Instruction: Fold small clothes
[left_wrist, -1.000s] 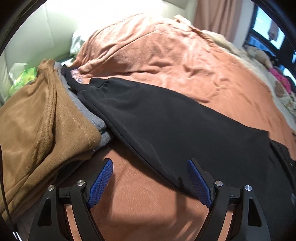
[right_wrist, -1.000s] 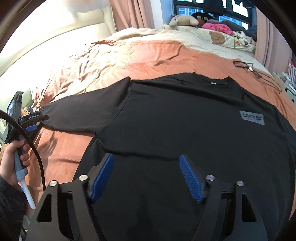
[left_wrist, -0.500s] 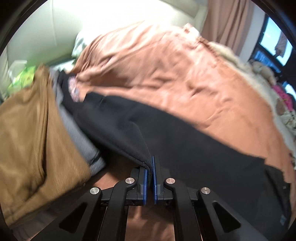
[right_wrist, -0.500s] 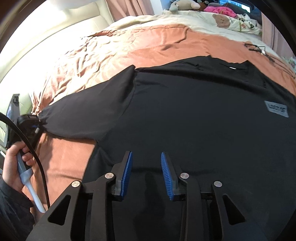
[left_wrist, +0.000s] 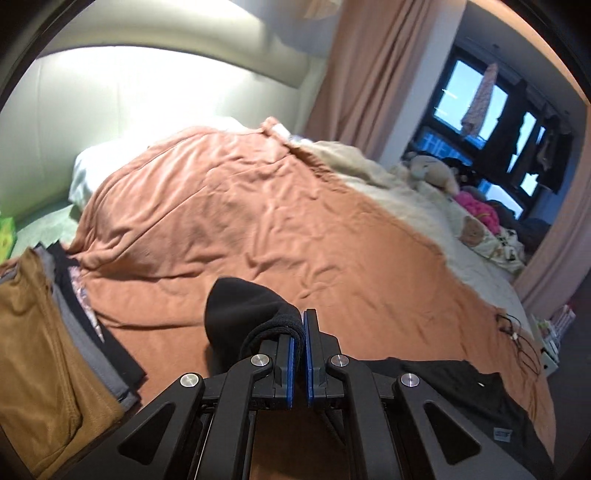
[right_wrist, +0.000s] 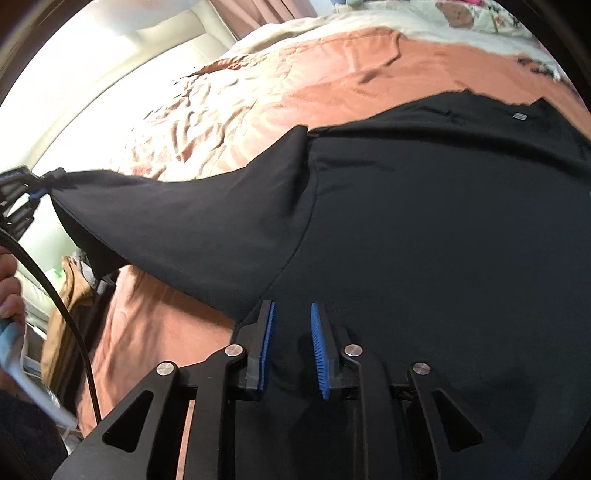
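A black sweatshirt (right_wrist: 424, 229) lies spread on the orange bedspread (right_wrist: 332, 85). My left gripper (left_wrist: 303, 332) is shut on the end of its black sleeve (left_wrist: 243, 314) and holds it lifted above the bed. In the right wrist view the left gripper (right_wrist: 35, 192) shows at the far left with the sleeve (right_wrist: 192, 218) stretched up to it. My right gripper (right_wrist: 291, 325) hovers over the sweatshirt's lower side near the armpit seam, jaws narrowly apart with black cloth showing between them. Whether they pinch the cloth is unclear.
A stack of folded clothes, brown on top (left_wrist: 40, 369) with grey and black below, sits at the bed's left edge. Stuffed toys (left_wrist: 432, 170) and a cream blanket (left_wrist: 406, 206) lie at the far side. A black cable (left_wrist: 513, 332) lies at the bed's right edge.
My left gripper shut on the sleeve end and lifted it off the bed. My right gripper narrowed from wide open to a small gap and moved closer to the sweatshirt.
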